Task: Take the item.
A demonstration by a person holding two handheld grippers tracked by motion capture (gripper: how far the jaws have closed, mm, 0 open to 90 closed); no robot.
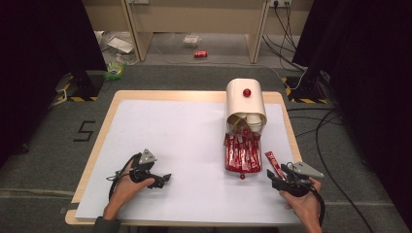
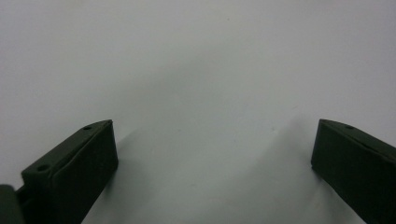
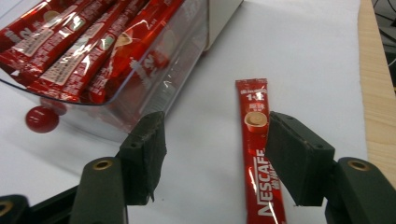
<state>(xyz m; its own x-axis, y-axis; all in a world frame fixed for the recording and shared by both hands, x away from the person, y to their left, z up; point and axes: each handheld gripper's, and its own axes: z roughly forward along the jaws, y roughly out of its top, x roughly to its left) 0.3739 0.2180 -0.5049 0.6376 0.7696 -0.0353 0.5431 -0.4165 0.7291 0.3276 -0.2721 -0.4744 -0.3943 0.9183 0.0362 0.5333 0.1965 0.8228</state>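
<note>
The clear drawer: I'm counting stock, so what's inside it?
The clear drawer holds red coffee sachets lying side by side, lengthwise. Any layers beneath them are covered, and the back end is hidden inside the white dispenser.

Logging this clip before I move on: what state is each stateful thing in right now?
Left gripper: open, empty, over bare white sheet.
Right gripper: open, jaws astride the loose sachet, not clamped.
Loose sachet: flat on the sheet beside the drawer, sealed.
Clear drawer: pulled out of the dispenser, full of red sachets.
White dispenser: standing at the table's far side, drawer open.
</note>
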